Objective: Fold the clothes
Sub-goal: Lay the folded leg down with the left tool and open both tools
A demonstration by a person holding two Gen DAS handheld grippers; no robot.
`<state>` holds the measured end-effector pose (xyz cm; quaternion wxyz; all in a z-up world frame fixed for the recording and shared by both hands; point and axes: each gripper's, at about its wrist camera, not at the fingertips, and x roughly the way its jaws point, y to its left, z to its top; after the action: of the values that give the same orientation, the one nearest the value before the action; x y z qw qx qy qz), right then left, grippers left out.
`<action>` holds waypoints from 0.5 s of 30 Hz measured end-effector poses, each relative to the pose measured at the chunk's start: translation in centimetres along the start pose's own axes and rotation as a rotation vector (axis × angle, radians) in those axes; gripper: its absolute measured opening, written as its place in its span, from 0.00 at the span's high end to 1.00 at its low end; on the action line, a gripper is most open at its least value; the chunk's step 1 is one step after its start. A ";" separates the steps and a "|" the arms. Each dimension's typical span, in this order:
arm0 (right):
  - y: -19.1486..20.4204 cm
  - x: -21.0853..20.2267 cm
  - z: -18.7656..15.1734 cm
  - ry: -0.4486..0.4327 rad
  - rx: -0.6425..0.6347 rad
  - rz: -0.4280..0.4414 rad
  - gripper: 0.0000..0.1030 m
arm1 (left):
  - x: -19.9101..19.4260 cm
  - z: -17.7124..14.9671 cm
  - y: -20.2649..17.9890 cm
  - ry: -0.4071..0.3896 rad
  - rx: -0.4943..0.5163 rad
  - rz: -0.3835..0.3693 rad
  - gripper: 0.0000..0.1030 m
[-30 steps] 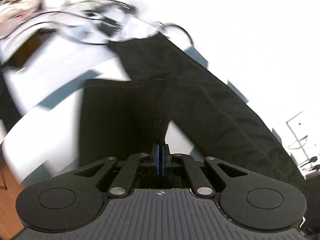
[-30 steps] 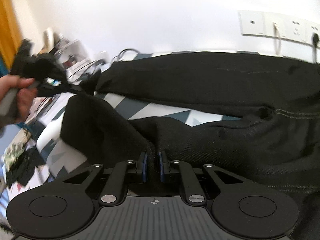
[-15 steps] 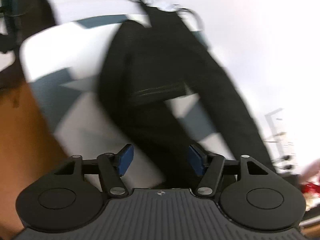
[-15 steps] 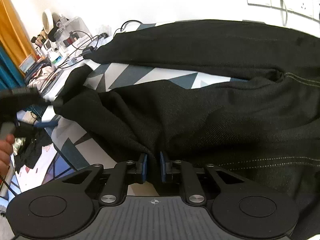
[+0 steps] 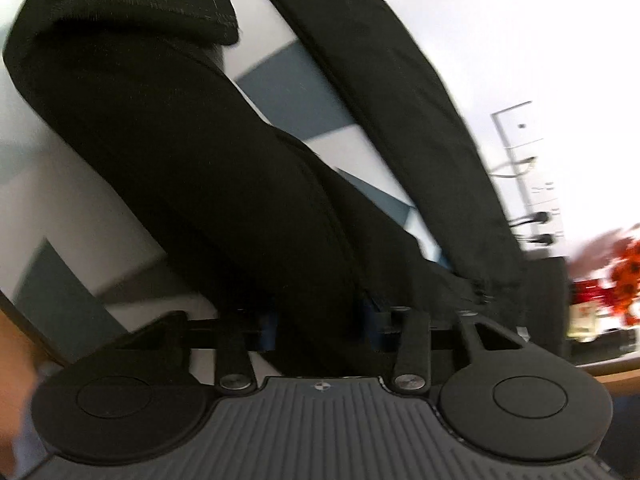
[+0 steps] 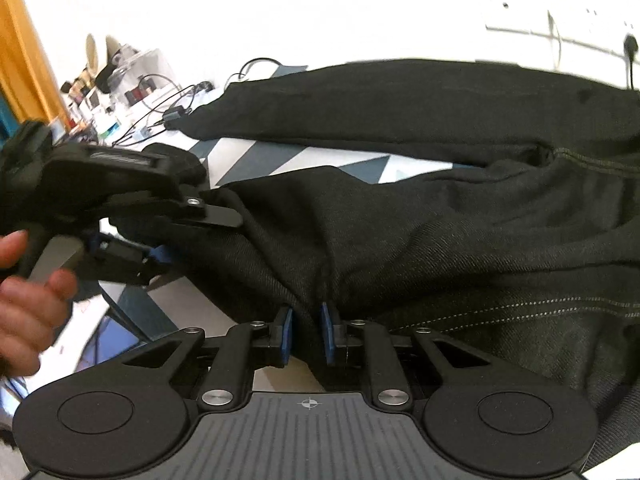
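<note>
The black trousers (image 6: pixel 420 216) lie spread on a cloth with white and blue-grey shapes (image 6: pixel 304 160), which covers the bench. One leg runs along the far side by the white wall (image 6: pixel 320 12), and the other leg lies nearer, with a strip of bare cloth between them. The right gripper (image 6: pixel 306 334) is squeezed on a fold of the near leg, its blue pads (image 6: pixel 285 336) pressing the dark fabric from both sides. The left gripper (image 5: pixel 320 322) has its jaws apart, with the near leg between them (its pads are mostly hidden by the fabric, so I cannot tell if they touch it). In the right wrist view the left gripper (image 6: pixel 132 216) sits at the left end of that leg, held by the left hand (image 6: pixel 28 292). The hem of the leg (image 5: pixel 160 4) is rolled over near the top of the left wrist view. Past the far left end of the trousers sit cables (image 6: pixel 168 108) and small clutter (image 6: pixel 108 80) on the bench. Wall sockets (image 6: pixel 560 24) sit just above the far leg on the right. The bench edge (image 5: pixel 612 374) shows at the right, near some blurry red and orange things (image 5: pixel 616 276).
</note>
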<state>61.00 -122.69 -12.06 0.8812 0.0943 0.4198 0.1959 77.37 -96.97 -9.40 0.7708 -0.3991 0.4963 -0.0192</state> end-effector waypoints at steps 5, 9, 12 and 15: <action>-0.7 -3.1 -0.5 -0.091 0.030 -0.114 0.54 | -0.4 -0.5 -0.5 -0.018 0.047 0.063 0.90; -2.2 -7.5 -0.9 -0.220 0.072 -0.278 0.23 | -0.1 -0.4 -0.3 -0.005 0.071 0.063 0.87; -5.2 -11.3 -1.6 -0.331 0.206 -0.462 0.01 | 0.1 0.0 0.1 0.009 0.028 0.034 0.87; -8.1 -14.8 -3.5 -0.512 0.298 -0.685 0.01 | 0.0 0.3 1.3 0.016 -0.020 -0.004 0.84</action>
<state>51.98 -136.31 -6.61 0.9475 0.1212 0.2190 -0.1992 77.11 -95.92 -10.15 0.7626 -0.4078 0.5018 -0.0187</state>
